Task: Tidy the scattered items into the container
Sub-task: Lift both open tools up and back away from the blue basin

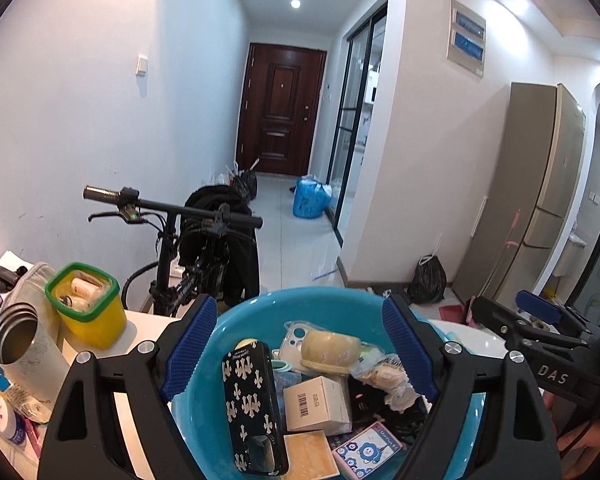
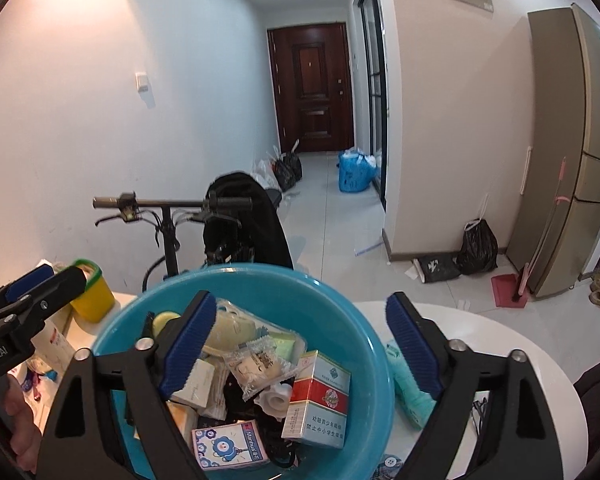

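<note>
On the bench's left side, a yellow tub [image 1: 88,306] and steel cup [image 1: 14,334] stood outside the teal basin [image 1: 260,312], nearer the left tongs [image 1: 300,350]. Both tongs hung released and empty above the filled basin. A mint packet [image 2: 410,390] lay just right of the rim, long axis pointing away, under the right tongs [image 2: 300,346].

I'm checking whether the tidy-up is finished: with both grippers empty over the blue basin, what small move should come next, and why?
Probably swing the right gripper toward the pale green packet lying on the white table just outside the blue basin. Both it and the left gripper are open and hold nothing, the basin already holds many items, and that packet looks like the nearest stray.
</note>
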`<state>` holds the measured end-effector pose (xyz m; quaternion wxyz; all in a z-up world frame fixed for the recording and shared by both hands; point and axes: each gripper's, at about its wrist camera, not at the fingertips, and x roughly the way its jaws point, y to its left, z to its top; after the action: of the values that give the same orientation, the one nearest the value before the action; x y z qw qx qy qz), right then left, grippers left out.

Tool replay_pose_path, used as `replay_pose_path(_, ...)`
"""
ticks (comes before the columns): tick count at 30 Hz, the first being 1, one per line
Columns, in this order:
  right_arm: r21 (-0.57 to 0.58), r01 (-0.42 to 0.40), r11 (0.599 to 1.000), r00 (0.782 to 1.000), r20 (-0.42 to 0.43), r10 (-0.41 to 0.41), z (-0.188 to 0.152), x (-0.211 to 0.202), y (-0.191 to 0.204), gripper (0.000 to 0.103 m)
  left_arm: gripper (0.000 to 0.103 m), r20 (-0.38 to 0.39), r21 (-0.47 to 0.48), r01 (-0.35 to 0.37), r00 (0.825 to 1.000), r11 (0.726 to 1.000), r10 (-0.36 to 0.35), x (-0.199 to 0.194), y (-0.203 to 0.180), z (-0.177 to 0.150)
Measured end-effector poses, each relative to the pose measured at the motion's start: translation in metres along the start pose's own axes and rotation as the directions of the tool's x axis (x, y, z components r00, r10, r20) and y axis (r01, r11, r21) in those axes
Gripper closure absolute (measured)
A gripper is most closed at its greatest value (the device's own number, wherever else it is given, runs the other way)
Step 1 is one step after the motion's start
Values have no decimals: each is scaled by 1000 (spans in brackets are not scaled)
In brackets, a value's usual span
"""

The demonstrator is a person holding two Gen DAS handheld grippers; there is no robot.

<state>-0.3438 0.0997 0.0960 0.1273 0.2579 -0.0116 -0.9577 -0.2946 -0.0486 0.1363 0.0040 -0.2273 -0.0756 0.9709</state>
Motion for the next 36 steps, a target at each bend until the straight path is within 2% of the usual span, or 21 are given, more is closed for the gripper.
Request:
replay_pose_path(7, -11, 4, 1000, 995, 95, -3, 11, -36, 6, 8, 16, 93, 28, -25, 995, 999, 23, -35, -5, 9)
replay_pose_path(8, -13, 3, 1000, 994, 109, -2, 12, -41, 7, 8, 14, 104, 27, -23, 994, 999, 20, -40, -5, 10)
replay_pose_path(10, -16, 3, 1000, 991, 135, -1, 14, -51, 9, 7, 5, 135, 24, -10, 991, 1000, 6, -51, -4, 13)
replay_pose_path(12, -19, 0, 1000, 988, 155, 3, 16, -59, 11, 5, 2, 165, 22, -1, 986, 1000, -2, -62, -5, 15)
replay_pose_path(17, -33, 2, 999, 980, 201, 5, 19, -79, 17, 1, 1, 216, 37, 18, 976, 999, -26, -87, -10, 18)
replay_pose_path(21, -47, -2, 999, 966, 257, 14, 20, -102, 23, 1, 0, 270, 45, 40, 961, 998, -51, -112, -15, 19)
replay_pose_path(24, -44, -7, 999, 953, 301, 20, 19, -119, 24, 1, 0, 323, 45, 58, 944, 997, -70, -133, -17, 19)
replay_pose_path(30, -24, -20, 1000, 929, 368, 27, 17, -145, 23, 0, 0, 387, 55, 62, 919, 997, -79, -162, -20, 19)
replay_pose_path(36, -20, -26, 999, 905, 424, 32, 15, -166, 23, 0, 0, 418, 67, 55, 905, 996, -78, -186, -26, 18)
